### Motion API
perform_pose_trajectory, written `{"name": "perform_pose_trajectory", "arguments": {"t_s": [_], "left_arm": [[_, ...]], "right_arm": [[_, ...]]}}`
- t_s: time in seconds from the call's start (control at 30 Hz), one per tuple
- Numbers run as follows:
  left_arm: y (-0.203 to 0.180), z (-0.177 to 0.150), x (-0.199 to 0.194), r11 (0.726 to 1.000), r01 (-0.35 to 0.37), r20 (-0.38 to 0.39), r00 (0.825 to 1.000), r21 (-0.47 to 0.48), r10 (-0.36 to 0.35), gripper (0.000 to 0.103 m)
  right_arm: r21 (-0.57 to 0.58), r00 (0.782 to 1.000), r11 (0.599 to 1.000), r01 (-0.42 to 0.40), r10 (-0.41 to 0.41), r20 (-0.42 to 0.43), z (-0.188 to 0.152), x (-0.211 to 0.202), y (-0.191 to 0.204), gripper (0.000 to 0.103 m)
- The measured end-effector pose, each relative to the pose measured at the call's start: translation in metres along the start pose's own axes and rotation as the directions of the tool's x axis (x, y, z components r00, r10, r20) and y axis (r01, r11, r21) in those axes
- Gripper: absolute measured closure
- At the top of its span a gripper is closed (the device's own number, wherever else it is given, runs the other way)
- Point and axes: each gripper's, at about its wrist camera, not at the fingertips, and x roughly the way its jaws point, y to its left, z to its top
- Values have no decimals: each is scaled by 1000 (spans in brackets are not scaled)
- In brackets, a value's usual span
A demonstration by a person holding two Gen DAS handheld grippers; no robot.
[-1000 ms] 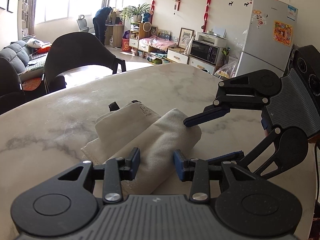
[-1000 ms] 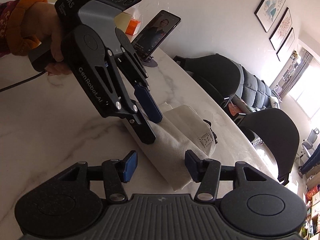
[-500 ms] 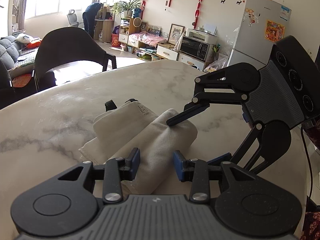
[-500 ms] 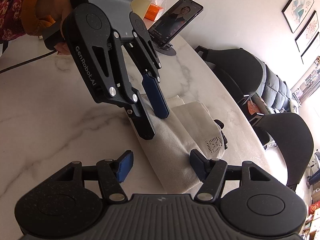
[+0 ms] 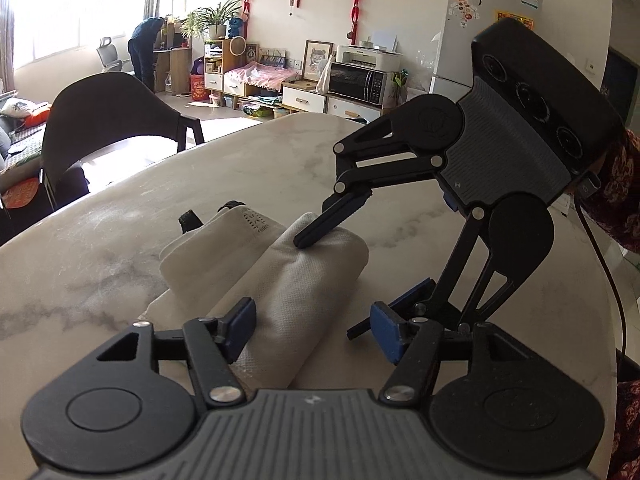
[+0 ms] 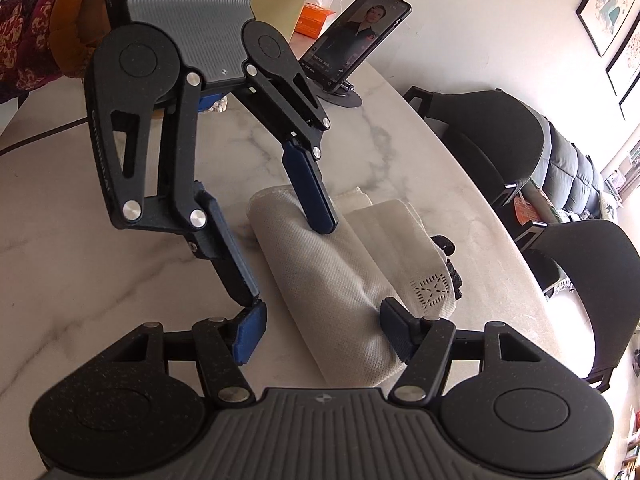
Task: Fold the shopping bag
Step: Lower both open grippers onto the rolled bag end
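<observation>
One bag [image 5: 304, 280], white and woven, lies folded into a thick roll on the marble table [image 5: 100, 248]; a flatter folded layer of it sits beside the roll, and two black handle ends [image 5: 190, 221] poke out at the far side; near them a stitched square patch [image 6: 430, 290] shows on the cloth. Two grippers work at it, each with two blue-padded fingers. The left gripper [image 5: 312, 330] is low and level at one end of the roll, its fingers spread apart with the roll lying between them; the pads stand on either side of the cloth without clamping it. The right gripper [image 6: 320, 334] sits the same way at the other end, jaws wide, the roll between them. In the left view the right gripper leans down from the right, one finger [image 5: 320, 230] pressing its tip on top of the roll, the other low beside the table; in the right view the left gripper stands over the bag, one finger [image 6: 314, 200] touching the top of the roll, the other down beside it. One patterned sleeve [image 6: 28, 36] with an orange cuff shows behind the left gripper. One phone [image 6: 356, 36] leans on a stand at the table's far edge; two black chairs [image 6: 500, 132] stand beside the table.
</observation>
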Motion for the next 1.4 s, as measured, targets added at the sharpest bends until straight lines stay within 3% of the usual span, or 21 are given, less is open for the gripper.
{"name": "perform_pose_trajectory", "arguments": {"t_s": [0.3, 0.77, 0.97, 1.17, 1.27, 1.33, 1.4], "left_arm": [[-5, -8, 4, 996, -49, -10, 999, 77, 50, 38], [-9, -13, 10, 989, -73, 7, 997, 131, 72, 38], [-6, -10, 12, 991, -59, 0, 998, 119, 60, 38], [-1, -7, 14, 994, -42, -8, 999, 102, 43, 38], [0, -5, 15, 995, -35, -11, 999, 96, 36, 37], [-3, -5, 16, 991, -49, -12, 999, 126, 51, 37], [-8, -5, 18, 986, -65, -18, 997, 154, 69, 37]], "right_arm": [[24, 998, 998, -55, 55, -18, 5, 2, -11, 36], [181, 986, 969, -165, 157, 59, -2, -5, -36, 36], [128, 989, 981, -143, 138, 48, 0, -7, -27, 31], [-26, 999, 999, -42, 41, -30, 9, 1, -3, 32], [-28, 998, 999, -22, 21, -55, 15, 7, -2, 38], [-24, 998, 1000, -19, 17, -65, 15, 10, -7, 48], [-10, 996, 999, -34, 33, -77, 17, 12, -13, 48]]}}
